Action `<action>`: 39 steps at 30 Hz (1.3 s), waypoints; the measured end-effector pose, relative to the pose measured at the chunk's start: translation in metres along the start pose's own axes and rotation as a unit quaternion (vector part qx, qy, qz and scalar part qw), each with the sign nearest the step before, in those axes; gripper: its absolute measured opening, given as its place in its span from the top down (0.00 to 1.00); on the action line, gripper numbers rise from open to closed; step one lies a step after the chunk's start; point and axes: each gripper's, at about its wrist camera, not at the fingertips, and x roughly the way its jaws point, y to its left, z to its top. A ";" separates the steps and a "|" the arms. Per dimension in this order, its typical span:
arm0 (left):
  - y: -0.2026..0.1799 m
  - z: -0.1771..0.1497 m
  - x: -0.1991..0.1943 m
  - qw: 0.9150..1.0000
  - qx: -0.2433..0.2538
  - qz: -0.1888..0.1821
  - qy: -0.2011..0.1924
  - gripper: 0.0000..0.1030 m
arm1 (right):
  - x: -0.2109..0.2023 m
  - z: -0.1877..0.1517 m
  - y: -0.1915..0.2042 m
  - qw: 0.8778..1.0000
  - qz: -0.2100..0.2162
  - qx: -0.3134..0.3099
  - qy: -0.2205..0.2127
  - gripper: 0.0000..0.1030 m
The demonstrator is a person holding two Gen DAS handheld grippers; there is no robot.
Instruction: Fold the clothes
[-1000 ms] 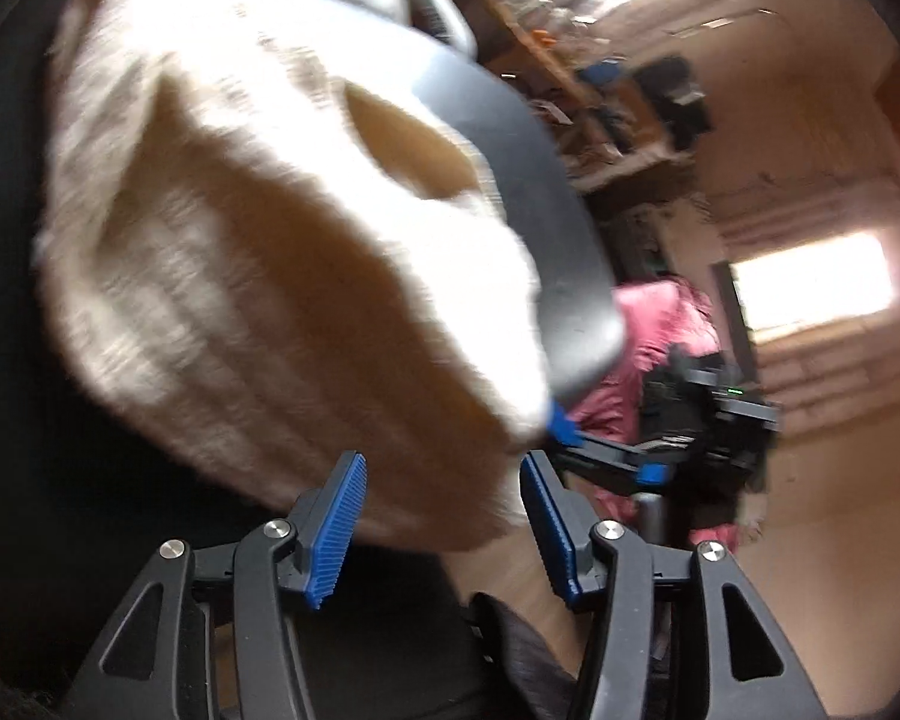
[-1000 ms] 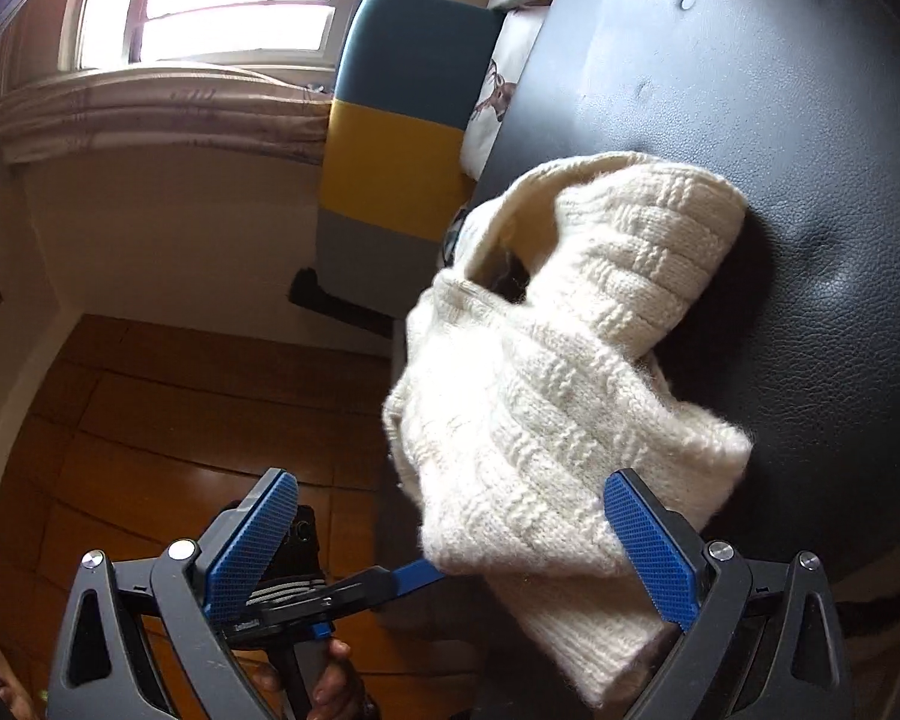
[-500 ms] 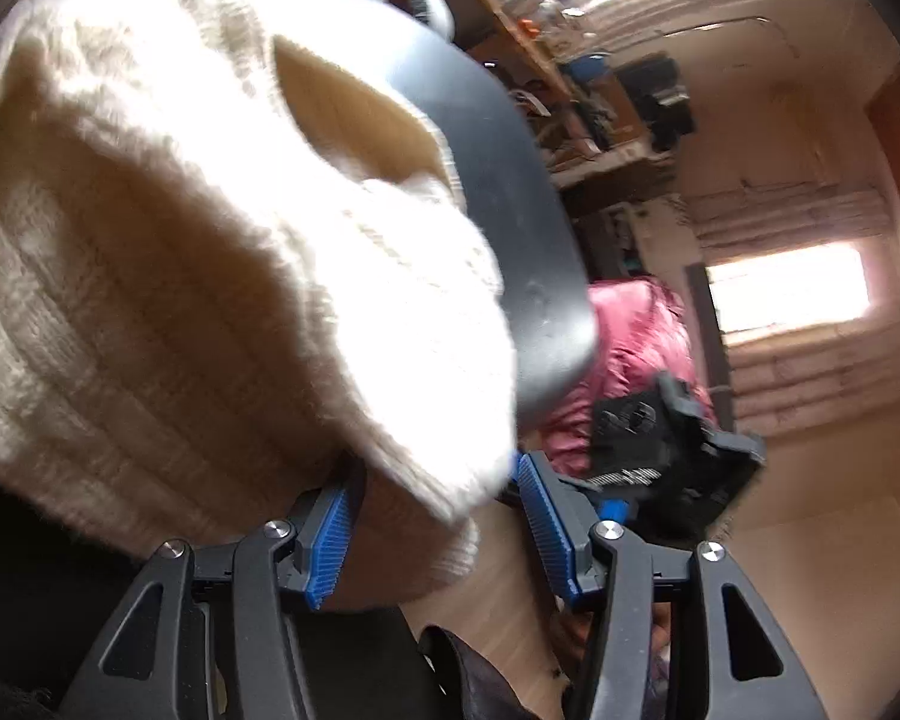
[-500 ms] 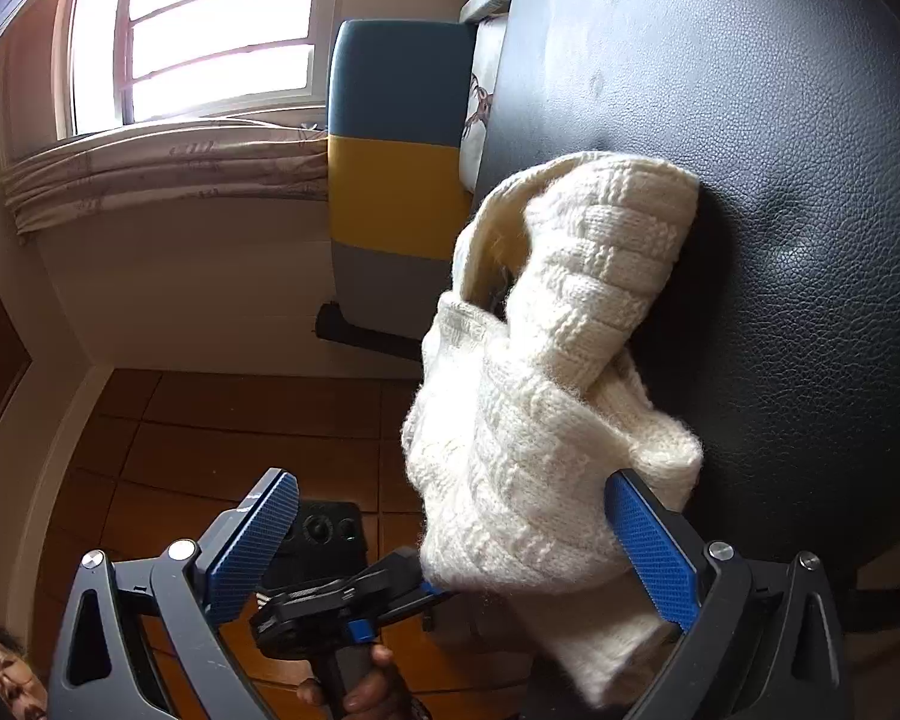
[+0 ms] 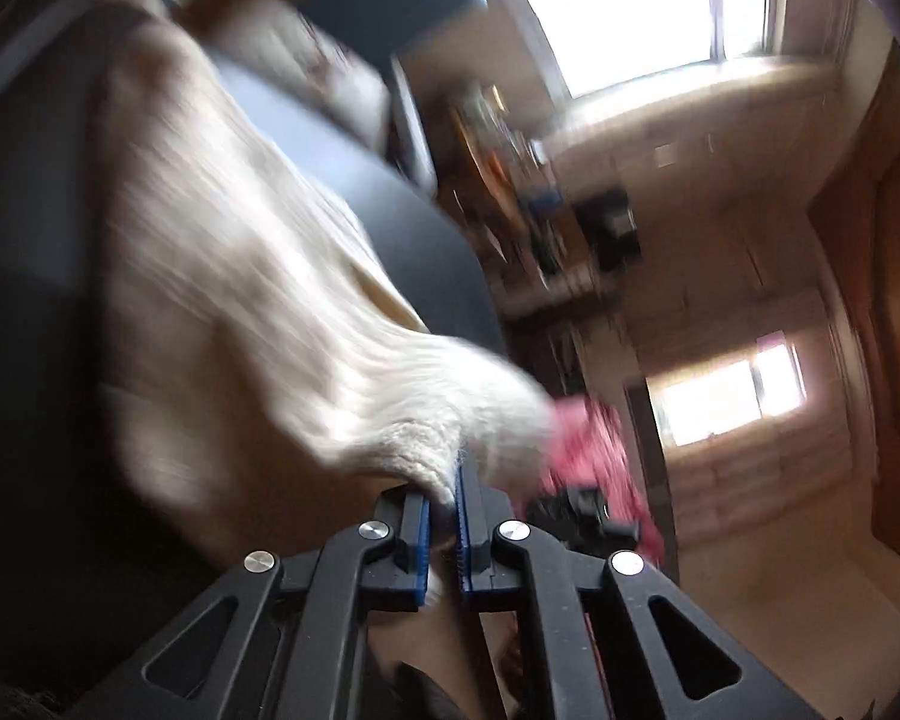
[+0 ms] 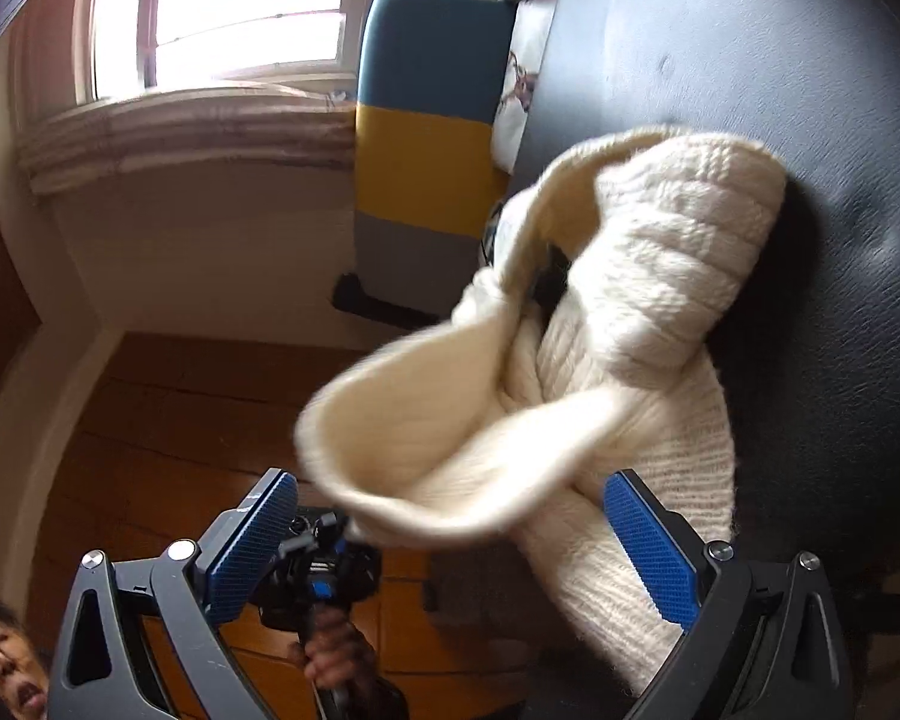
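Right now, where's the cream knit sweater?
The cream knit sweater lies on the black leather seat, one edge pinched in the left claw and pulled off the seat's edge, between the open right claw's pads.

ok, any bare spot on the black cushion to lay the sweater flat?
Bare black cushion right of and above the sweater, toward the tufted buttons. Crowded at the cushion's left edge: sweater bunched there, left tongs pinching its hem, right tongs open.
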 end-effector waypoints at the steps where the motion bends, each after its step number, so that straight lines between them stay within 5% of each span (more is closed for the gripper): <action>1: 0.014 0.004 -0.018 0.999 -0.005 0.027 -0.018 0.95 | 0.005 -0.002 0.001 1.000 -0.010 -0.004 0.008 0.00; 3: 0.044 0.009 -0.050 0.995 -0.020 0.083 -0.043 0.95 | 0.020 -0.006 0.004 0.999 -0.020 -0.014 0.028 0.00; 5: 0.074 0.009 -0.073 0.989 -0.055 0.128 -0.046 0.81 | 0.036 -0.011 0.008 0.998 -0.035 -0.027 0.048 0.00; 9: 0.127 -0.007 -0.110 0.977 -0.146 0.146 -0.058 0.79 | 0.069 -0.021 0.011 0.991 -0.082 -0.056 0.091 0.00; 11: 0.127 -0.020 -0.123 0.973 -0.149 0.156 -0.080 0.78 | 0.087 -0.023 0.009 0.985 -0.111 -0.069 0.116 0.00; 15: 0.085 -0.028 -0.108 0.976 -0.084 0.183 -0.088 0.73 | 0.121 -0.036 0.008 0.975 -0.141 -0.087 0.150 0.00; 18: 0.078 -0.049 -0.104 0.976 -0.006 0.207 -0.063 0.72 | 0.128 -0.041 0.011 0.972 -0.149 -0.098 0.154 0.00; 21: 0.058 -0.041 -0.054 0.975 0.045 0.216 -0.017 0.70 | 0.128 -0.045 0.010 0.972 -0.148 -0.099 0.153 0.00; 24: 0.060 -0.032 -0.015 0.964 0.038 0.264 0.007 0.70 | 0.123 -0.049 0.010 0.973 -0.144 -0.100 0.149 0.00; 30: 0.080 -0.027 0.027 0.921 0.044 0.385 0.030 0.65 | 0.121 -0.054 0.014 0.973 -0.143 -0.110 0.145 0.00; 35: 0.090 -0.032 0.020 0.920 0.055 0.385 0.035 0.66 | 0.122 -0.057 0.016 0.972 -0.142 -0.122 0.139 0.00; 37: 0.092 -0.033 0.009 0.916 0.040 0.399 0.019 0.83 | 0.126 -0.058 0.018 0.971 -0.146 -0.125 0.140 0.00; 39: 0.097 -0.030 -0.005 0.921 0.021 0.388 0.005 0.90 | 0.128 -0.058 0.019 0.970 -0.152 -0.123 0.143 0.00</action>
